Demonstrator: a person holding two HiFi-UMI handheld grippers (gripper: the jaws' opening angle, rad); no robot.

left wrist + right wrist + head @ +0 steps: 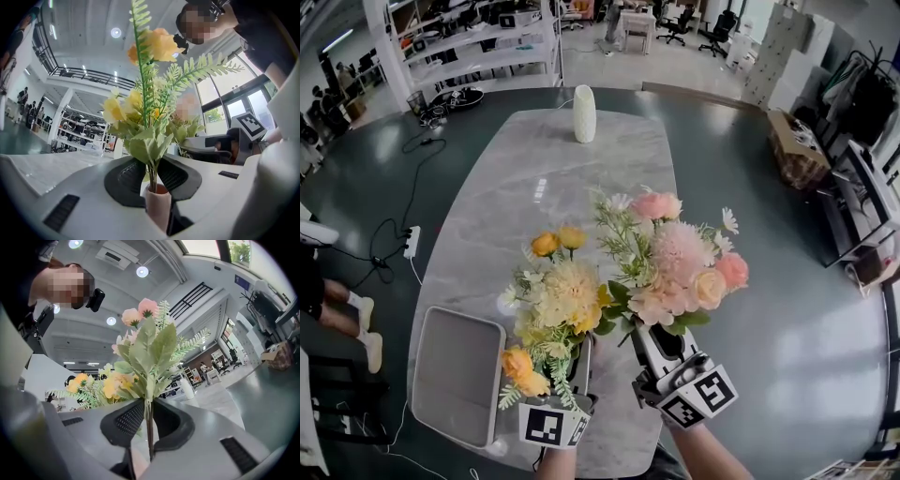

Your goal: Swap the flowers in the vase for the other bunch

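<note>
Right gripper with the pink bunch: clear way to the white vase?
Probably yes. The table is bare between the vase and the right gripper holding the pink bunch, and the vase looks empty. It stands at the far end, so expect a long reach.

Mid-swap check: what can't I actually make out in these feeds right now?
- Inside of the tall white textured vase: head view, too far and small to tell whether it is empty.
- Jaws of the left gripper: head view, covered by the yellow-and-cream flower bunch.
- Stem ends of the pink-and-peach flower bunch: right gripper view, sunk behind the pads of the right gripper.
</note>
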